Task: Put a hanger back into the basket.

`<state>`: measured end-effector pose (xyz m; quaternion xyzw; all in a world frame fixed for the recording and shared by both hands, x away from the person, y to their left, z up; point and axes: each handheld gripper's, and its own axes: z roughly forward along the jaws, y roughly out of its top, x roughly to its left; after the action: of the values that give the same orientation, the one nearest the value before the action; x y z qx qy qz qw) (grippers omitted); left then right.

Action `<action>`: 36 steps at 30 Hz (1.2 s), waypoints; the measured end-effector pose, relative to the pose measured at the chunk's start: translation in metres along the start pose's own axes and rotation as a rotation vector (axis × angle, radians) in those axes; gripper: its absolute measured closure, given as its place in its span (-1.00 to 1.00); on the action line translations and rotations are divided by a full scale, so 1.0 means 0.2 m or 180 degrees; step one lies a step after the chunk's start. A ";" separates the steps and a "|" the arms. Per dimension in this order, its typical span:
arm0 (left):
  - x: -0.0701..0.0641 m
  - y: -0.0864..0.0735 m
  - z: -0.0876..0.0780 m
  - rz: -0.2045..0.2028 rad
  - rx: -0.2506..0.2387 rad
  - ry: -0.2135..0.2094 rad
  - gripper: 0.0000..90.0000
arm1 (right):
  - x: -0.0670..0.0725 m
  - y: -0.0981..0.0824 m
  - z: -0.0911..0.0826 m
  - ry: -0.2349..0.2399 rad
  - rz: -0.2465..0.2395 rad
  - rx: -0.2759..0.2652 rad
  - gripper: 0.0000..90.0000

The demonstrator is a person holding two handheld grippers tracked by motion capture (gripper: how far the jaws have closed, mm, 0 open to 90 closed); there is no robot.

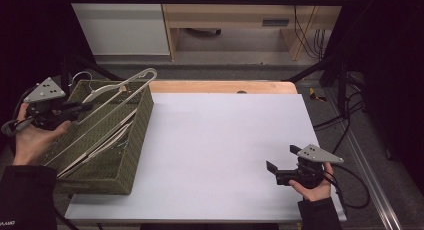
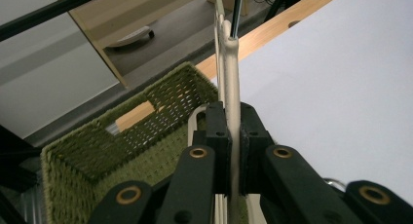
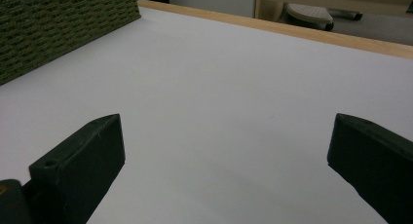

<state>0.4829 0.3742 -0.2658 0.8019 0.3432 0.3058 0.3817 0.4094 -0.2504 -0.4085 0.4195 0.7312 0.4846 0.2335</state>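
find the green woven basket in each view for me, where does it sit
High view: the green woven basket sits at the left edge of the table, with the left gripper clamping a hanger above it.
Left gripper view: lower left, behind the jaws, which grip the hanger.
Right gripper view: top left corner.
Shared landmark: the table's wooden far edge.

Lab-like room: black frame (image 1: 200, 0), trailing cables (image 1: 312, 37), wooden bench (image 1: 225, 12).
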 end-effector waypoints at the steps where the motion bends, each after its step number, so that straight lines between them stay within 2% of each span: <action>1: 0.01 -0.01 0.00 0.0006 0.0015 0.0008 0.90 | 0.00 0.00 0.00 -0.0011 -0.0002 -0.0003 -0.99; 7: 0.06 -0.10 0.02 0.0026 0.0075 0.0123 0.90 | 0.00 0.00 0.00 -0.0007 0.0006 -0.0006 -0.98; 10: 0.08 -0.14 0.04 0.0051 0.0065 0.0147 0.90 | 0.00 0.00 0.00 -0.0009 0.0000 0.0000 -0.98; 12: 0.09 -0.16 0.06 0.0066 0.0119 0.0156 0.90 | 0.00 0.00 0.00 -0.0010 -0.0008 0.0000 -0.98; 14: 0.09 -0.19 0.07 0.0097 0.0257 0.0167 0.90 | 0.00 0.00 0.00 -0.0013 -0.0006 0.0001 -0.98; 15: 0.09 -0.20 0.07 0.0088 0.0276 0.0179 0.90 | 0.00 0.00 0.00 -0.0016 -0.0008 0.0002 -0.98; 16: 0.10 -0.21 0.08 0.0133 0.0323 0.0176 0.90 | 0.00 0.00 0.00 -0.0014 -0.0002 0.0004 -0.98; 18: 0.08 -0.23 0.10 0.0087 0.0274 0.0159 0.90 | 0.00 0.00 0.00 -0.0012 -0.0001 0.0004 -0.98; 20: 0.07 -0.25 0.12 0.0080 0.0290 0.0140 0.90 | 0.00 0.00 0.00 -0.0011 0.0006 -0.0002 -0.98; 22: 0.06 -0.28 0.15 0.0087 0.0344 0.0143 0.89 | 0.00 0.00 0.00 -0.0012 0.0005 -0.0001 -0.98; 23: 0.06 -0.30 0.16 0.0140 0.0422 0.0140 0.90 | 0.00 0.00 0.00 -0.0011 0.0005 -0.0004 -0.98; 24: 0.05 -0.31 0.18 0.0130 0.0439 0.0138 0.89 | 0.00 0.00 0.00 -0.0008 0.0007 -0.0005 -0.98; 25: 0.04 -0.33 0.20 0.0092 0.0380 0.0139 0.89 | 0.00 0.00 0.00 -0.0011 0.0007 -0.0007 -0.98; 29: 0.01 -0.40 0.26 0.0012 0.0447 0.0110 0.89 | 0.00 0.00 0.00 -0.0017 -0.0005 -0.0001 -0.98; 35: -0.01 -0.47 0.32 -0.0099 0.0663 0.0020 0.83 | 0.00 0.00 0.00 -0.0020 -0.0007 0.0007 -0.98; 36: -0.01 -0.47 0.32 -0.0117 0.0657 -0.0018 0.82 | 0.00 -0.01 0.00 -0.0018 -0.0005 0.0008 -0.98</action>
<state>0.4997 0.3914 -0.3778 0.8314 0.3864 0.2595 0.3035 0.4096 -0.2500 -0.4097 0.4206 0.7315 0.4823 0.2354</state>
